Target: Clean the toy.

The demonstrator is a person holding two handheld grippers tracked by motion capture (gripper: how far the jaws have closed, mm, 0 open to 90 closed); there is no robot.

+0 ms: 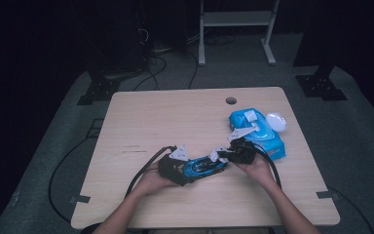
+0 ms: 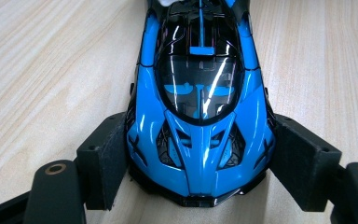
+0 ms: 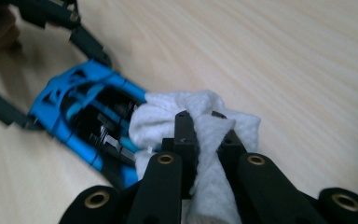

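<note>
The left gripper (image 2: 200,163) clamped the nose of a glossy blue and black toy car (image 2: 200,107); the right gripper (image 3: 207,140) pinched a crumpled white wipe (image 3: 186,116) onto its tail, near the front edge of the pale wooden table (image 1: 175,112); a blue wipes pack (image 1: 258,129) lay toward the right edge

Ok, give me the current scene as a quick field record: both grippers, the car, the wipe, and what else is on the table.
left gripper: shut on the toy car's nose, one pad on each side
toy car: blue and black, lying on the table
right gripper: shut on a bunched white wipe
white wipe: pressed against the car's end opposite the nose
wipes pack: blue, at the table's right, behind the right gripper
white lid: beside the pack
</note>
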